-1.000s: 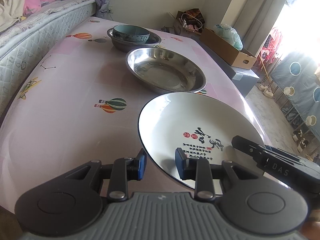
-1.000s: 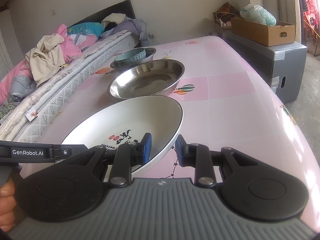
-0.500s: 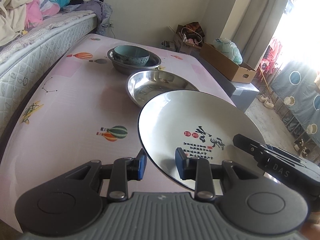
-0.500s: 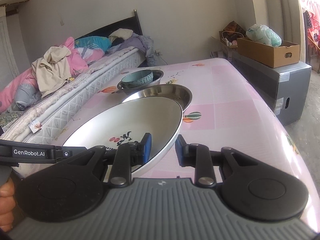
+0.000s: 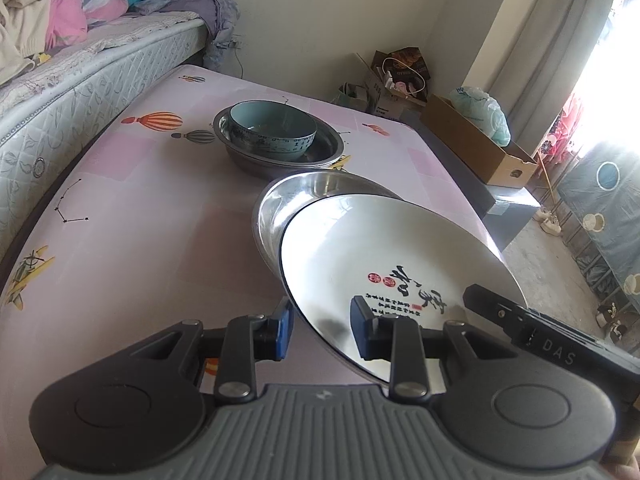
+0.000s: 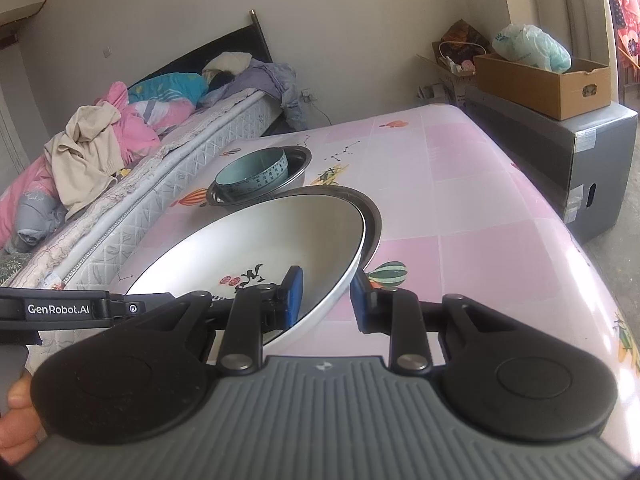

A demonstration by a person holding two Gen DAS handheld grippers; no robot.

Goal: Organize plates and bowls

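Pink desk (image 5: 132,216) beside a bed: both claws, left (image 5: 322,330) and right (image 6: 326,294), pinch opposite rims of the white plate (image 5: 372,252) held over the steel dish (image 5: 304,188). Glazed, stiff and breakable; rim grips look right.

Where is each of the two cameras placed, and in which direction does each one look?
Left wrist view: sits on the left claw, looking forward and down over the pink table; its claw grips the white plate at one edge; the right claw's arm shows at lower right.
Right wrist view: sits on the right claw, gripping the opposite edge; the bed lies left; a hand shows at lower left.
Shared: the plate, the steel pan under it, and the teal bowl in a steel basin.
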